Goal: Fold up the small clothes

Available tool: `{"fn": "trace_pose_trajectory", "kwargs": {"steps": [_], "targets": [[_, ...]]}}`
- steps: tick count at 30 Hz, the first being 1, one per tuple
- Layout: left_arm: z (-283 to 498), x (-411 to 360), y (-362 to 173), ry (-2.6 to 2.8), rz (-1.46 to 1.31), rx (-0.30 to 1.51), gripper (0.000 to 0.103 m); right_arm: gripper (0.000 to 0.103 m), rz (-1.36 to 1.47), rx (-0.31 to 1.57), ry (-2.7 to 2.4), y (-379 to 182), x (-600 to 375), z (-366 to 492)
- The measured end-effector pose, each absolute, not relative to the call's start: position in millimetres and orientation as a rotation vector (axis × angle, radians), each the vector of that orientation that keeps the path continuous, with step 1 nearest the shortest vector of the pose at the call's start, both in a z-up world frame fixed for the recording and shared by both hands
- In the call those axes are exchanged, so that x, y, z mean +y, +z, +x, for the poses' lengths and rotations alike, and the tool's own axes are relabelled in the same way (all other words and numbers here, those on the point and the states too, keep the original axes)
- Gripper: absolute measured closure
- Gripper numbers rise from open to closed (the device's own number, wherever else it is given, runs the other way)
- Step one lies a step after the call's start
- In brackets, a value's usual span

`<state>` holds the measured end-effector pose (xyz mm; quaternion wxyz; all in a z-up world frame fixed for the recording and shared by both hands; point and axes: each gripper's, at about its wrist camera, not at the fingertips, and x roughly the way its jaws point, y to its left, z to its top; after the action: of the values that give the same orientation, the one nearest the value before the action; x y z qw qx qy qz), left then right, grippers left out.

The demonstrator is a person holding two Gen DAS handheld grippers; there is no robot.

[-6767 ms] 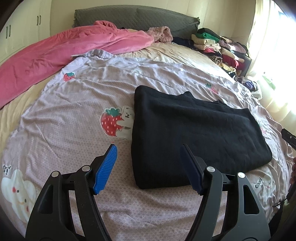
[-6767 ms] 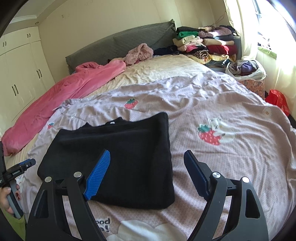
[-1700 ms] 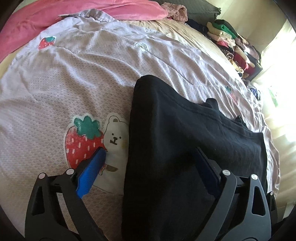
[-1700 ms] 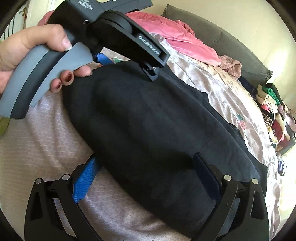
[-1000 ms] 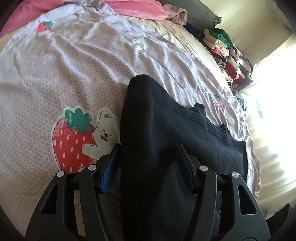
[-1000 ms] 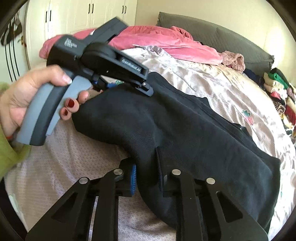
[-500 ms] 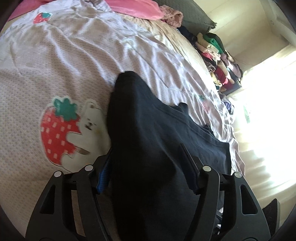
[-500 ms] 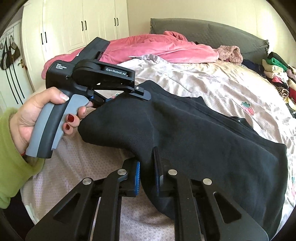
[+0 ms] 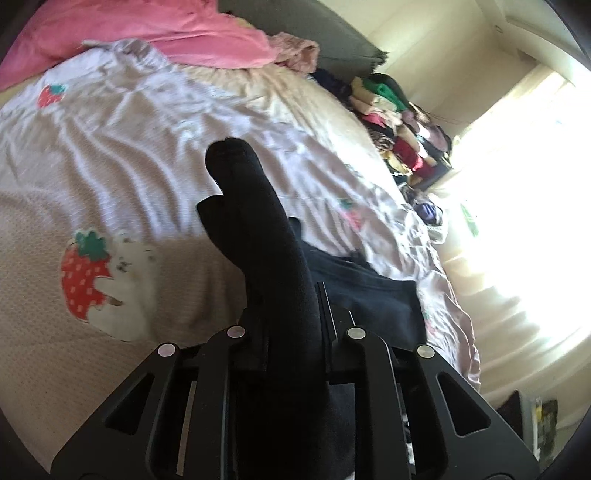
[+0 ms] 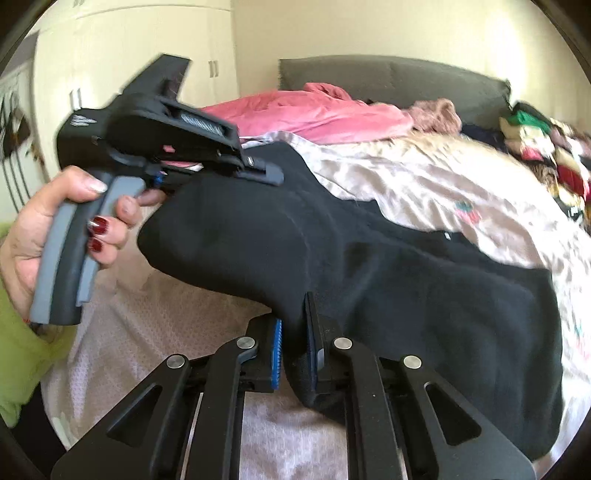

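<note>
A black garment (image 10: 424, 273) lies partly folded on the lilac bedspread (image 10: 424, 177). My right gripper (image 10: 293, 325) is shut on its near edge and holds that edge above the bed. My left gripper (image 9: 286, 310) is shut on the garment's other near corner; a fold of the black garment (image 9: 258, 229) stands up between its jaws. In the right wrist view the left gripper (image 10: 255, 170) shows at the upper left, held by a hand with red nails (image 10: 74, 221). The far part of the garment still rests on the bed.
A pink blanket (image 9: 147, 33) lies along the far side of the bed by the grey headboard (image 10: 406, 81). A stack of folded clothes (image 9: 399, 136) stands at the far right. White wardrobes (image 10: 129, 66) stand to the left. A bright window (image 9: 524, 184) is at the right.
Both grippers have closed fully on the garment's near edge and lifted it off the bed. The left gripper's fold now stands higher and narrower.
</note>
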<state>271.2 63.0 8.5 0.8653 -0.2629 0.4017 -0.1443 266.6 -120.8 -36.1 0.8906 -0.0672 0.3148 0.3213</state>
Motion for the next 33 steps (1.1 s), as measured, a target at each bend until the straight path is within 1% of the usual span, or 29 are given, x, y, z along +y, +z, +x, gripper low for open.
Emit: {"fn": "trace_pose_trajectory", "kwargs": {"steps": [6, 17, 24, 33], "targets": [[268.0, 30.2, 32.9, -0.313, -0.498, 0.816, 0.092, 0.095, -0.053, 0.614, 0.620, -29.1, -149.7, 258.5], [276.1, -46.3, 57.4, -0.331, -0.368, 0.828, 0.091, 0.097, 0.114, 0.638, 0.566, -30.9, -198.9, 250.3], [280.6, -93.9, 59.3, -0.350, -0.288, 0.838, 0.091, 0.098, 0.184, 0.634, 0.522, -32.6, -230.3, 244.4], [288.4, -138.2, 44.7, -0.381, -0.244, 0.866, 0.091, 0.098, 0.246, 0.668, 0.454, -39.0, -258.9, 240.8]]}}
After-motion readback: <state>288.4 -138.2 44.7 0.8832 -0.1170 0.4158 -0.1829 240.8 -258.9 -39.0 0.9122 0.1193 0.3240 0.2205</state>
